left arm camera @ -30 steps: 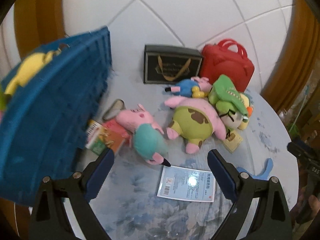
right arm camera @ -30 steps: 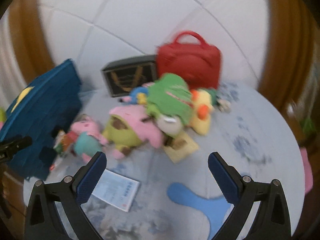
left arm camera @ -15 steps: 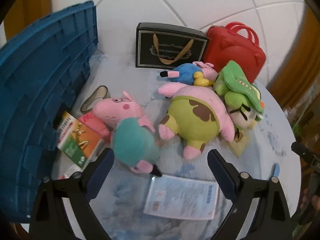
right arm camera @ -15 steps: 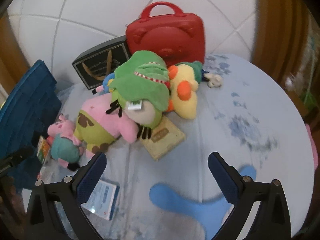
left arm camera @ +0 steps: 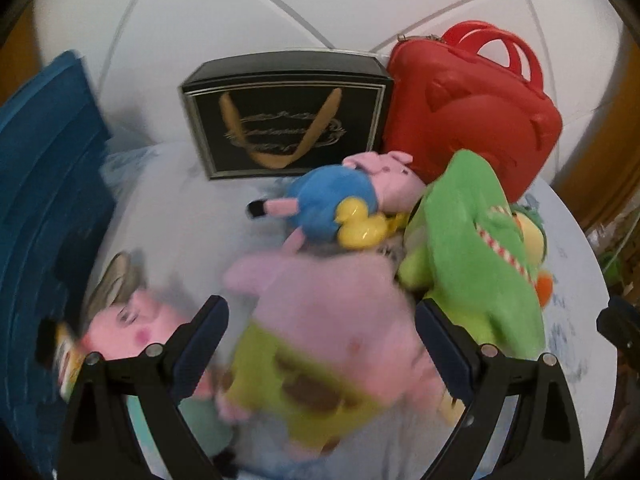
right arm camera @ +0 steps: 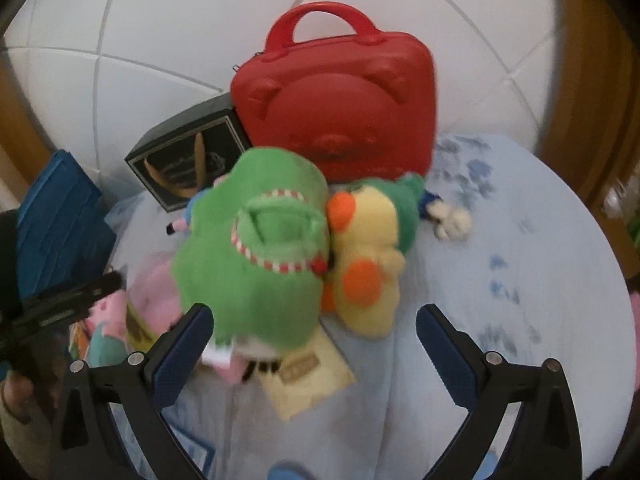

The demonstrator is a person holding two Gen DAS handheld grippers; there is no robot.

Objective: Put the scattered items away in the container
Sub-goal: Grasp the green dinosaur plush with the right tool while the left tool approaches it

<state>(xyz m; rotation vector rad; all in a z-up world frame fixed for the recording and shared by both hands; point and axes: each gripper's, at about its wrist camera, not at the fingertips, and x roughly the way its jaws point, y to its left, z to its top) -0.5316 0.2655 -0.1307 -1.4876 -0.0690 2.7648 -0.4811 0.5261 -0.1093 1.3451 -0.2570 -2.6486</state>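
Note:
Plush toys lie heaped on a round table with a pale blue cloth. My left gripper point(left arm camera: 322, 328) is open, its jaws either side of a pink star plush with yellow-green shorts point(left arm camera: 332, 344). A pink pig plush point(left arm camera: 136, 326) lies to its left, a blue-bodied pig plush point(left arm camera: 332, 196) with a yellow duck point(left arm camera: 358, 226) behind it. The blue crate point(left arm camera: 44, 208) stands at the left. My right gripper point(right arm camera: 312, 336) is open, just in front of a green crocodile plush point(right arm camera: 256, 256) and a yellow plush with orange spots point(right arm camera: 368, 276).
A black gift box point(left arm camera: 286, 116) and a red hard case point(right arm camera: 336, 96) stand against the white wall at the back. A tan card point(right arm camera: 308, 376) lies under the green plush. A small white-and-blue toy point(right arm camera: 448, 220) lies to the right. The cloth point(right arm camera: 500, 320) is bare at right.
Both grippers have moved forward toward the plush heap. The left one has shifted from the pink pig to the pink star plush; the right one has closed in on the green crocodile.

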